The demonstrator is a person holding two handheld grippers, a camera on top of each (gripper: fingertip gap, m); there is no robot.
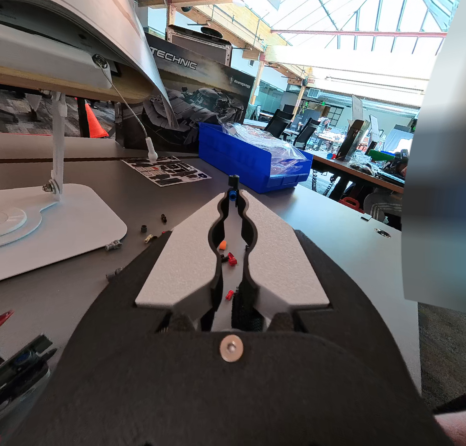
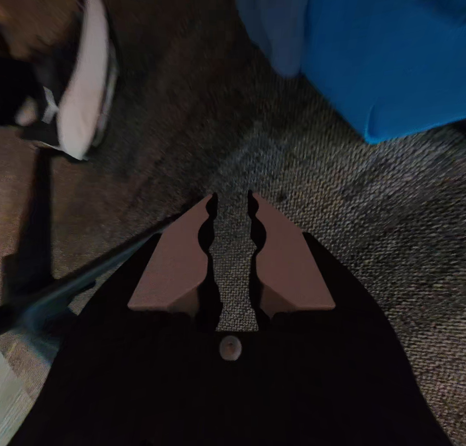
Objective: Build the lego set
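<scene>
I have the left gripper (image 1: 233, 196) pinched on a small lego piece (image 1: 232, 187): a blue pin with a black bush on top, held only at the very fingertips, above the middle of the tabletop (image 1: 315, 222). That is my main worry. So little of the pin sits between the tips that any twist of my wrist, or pressing it into another part off-axis, could flick it out, and it would be hard to find among the loose red pins (image 1: 232, 258), the orange piece (image 1: 223, 245) and the grey connectors (image 1: 113, 245) scattered under the gripper towards the near edge. A piece that rolls right could go off that edge of the tabletop.

The right gripper (image 2: 232, 198) stands parted with nothing between its fingers, and it is pointed down at carpet (image 2: 353, 232), away from the tabletop altogether. The picture there is dark and smeared, so I think the pale shape at upper left is a shoe (image 2: 80, 85) and the blue mass at upper right is cloth (image 2: 378, 55), but I would not swear to either. With that hand off the work, nothing supports the held pin.

Only the left wrist view shows the work: the blue bin (image 1: 252, 161) with its plastic bags towards the far edge, the sticker sheet (image 1: 166, 170), the set's box (image 1: 201, 90) and the white stand (image 1: 63, 219) at far left. The right wrist view alone shows the floor.
</scene>
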